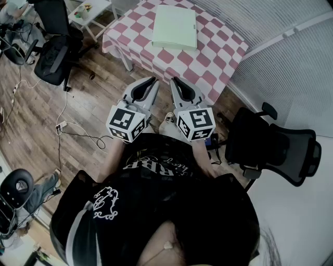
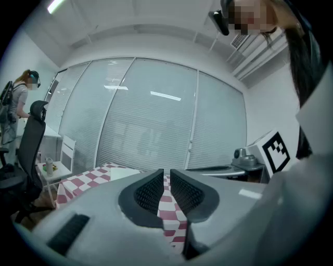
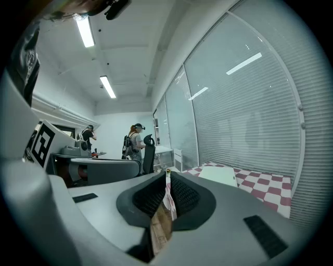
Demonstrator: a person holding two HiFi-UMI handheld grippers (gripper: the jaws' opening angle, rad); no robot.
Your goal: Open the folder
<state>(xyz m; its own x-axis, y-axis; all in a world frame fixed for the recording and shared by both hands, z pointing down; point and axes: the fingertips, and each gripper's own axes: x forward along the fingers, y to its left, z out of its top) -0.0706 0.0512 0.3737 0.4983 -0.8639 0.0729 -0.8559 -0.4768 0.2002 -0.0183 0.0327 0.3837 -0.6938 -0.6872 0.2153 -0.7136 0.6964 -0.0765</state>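
A pale green folder (image 1: pixel 174 27) lies closed and flat on a table with a red-and-white checked cloth (image 1: pixel 218 49). I hold both grippers side by side near my body, short of the table's near edge and pointing at it. The left gripper (image 1: pixel 152 81) is shut with nothing between its jaws, and so is the right gripper (image 1: pixel 175 81). In the left gripper view the folder (image 2: pixel 125 174) shows beyond the left gripper (image 2: pixel 167 179). From the right gripper view the folder (image 3: pixel 217 175) lies ahead to the right of the right gripper (image 3: pixel 168 182).
One black office chair (image 1: pixel 57 52) stands left of the table, another (image 1: pixel 276 143) at my right. A small white side table (image 1: pixel 93 11) sits at the back left. Cables (image 1: pixel 67 127) run over the wood floor. Blinds cover the glass wall (image 1: pixel 291 57). People (image 3: pixel 134 140) stand far off.
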